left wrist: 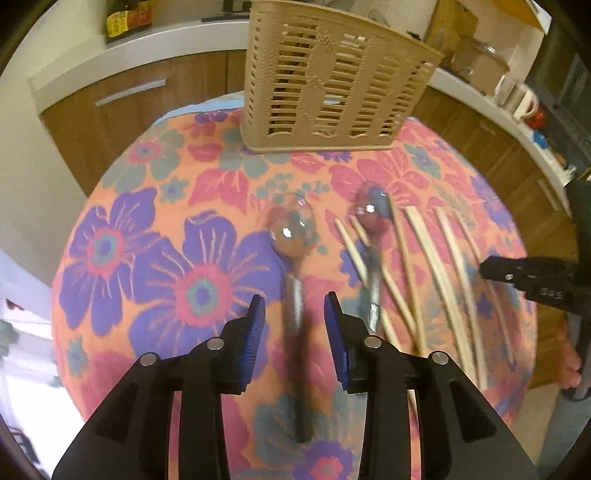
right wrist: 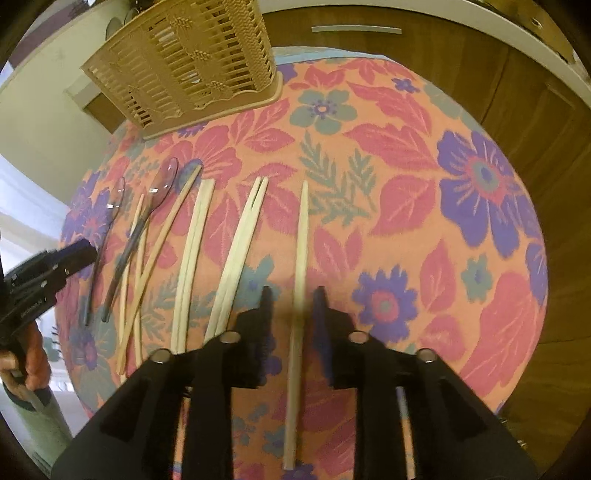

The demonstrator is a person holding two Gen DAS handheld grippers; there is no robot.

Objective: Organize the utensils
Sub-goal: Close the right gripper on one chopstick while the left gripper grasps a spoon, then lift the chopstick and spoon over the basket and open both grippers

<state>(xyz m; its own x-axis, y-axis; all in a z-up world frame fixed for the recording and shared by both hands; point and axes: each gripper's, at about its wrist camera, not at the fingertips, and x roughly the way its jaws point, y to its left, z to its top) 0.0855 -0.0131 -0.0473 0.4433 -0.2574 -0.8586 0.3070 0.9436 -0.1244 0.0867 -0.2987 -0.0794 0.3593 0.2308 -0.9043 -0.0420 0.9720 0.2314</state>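
Observation:
A beige slatted utensil basket (left wrist: 332,85) stands at the far edge of the flowered table; it also shows in the right wrist view (right wrist: 192,62). Two clear plastic spoons lie on the cloth: one (left wrist: 293,258) runs between the open fingers of my left gripper (left wrist: 294,308), the other (left wrist: 369,236) lies just right of it among several pale chopsticks (left wrist: 424,266). My right gripper (right wrist: 291,295) is open and straddles a single chopstick (right wrist: 299,295), the rightmost one. The spoons (right wrist: 110,221) and other chopsticks (right wrist: 192,266) lie to its left.
The table wears an orange cloth (right wrist: 406,184) with pink and purple flowers. Wooden kitchen cabinets (left wrist: 155,88) under a white counter ring the far side. Bottles (left wrist: 125,18) and mugs (left wrist: 524,103) stand on the counter. The left gripper (right wrist: 44,273) shows at the table's left edge.

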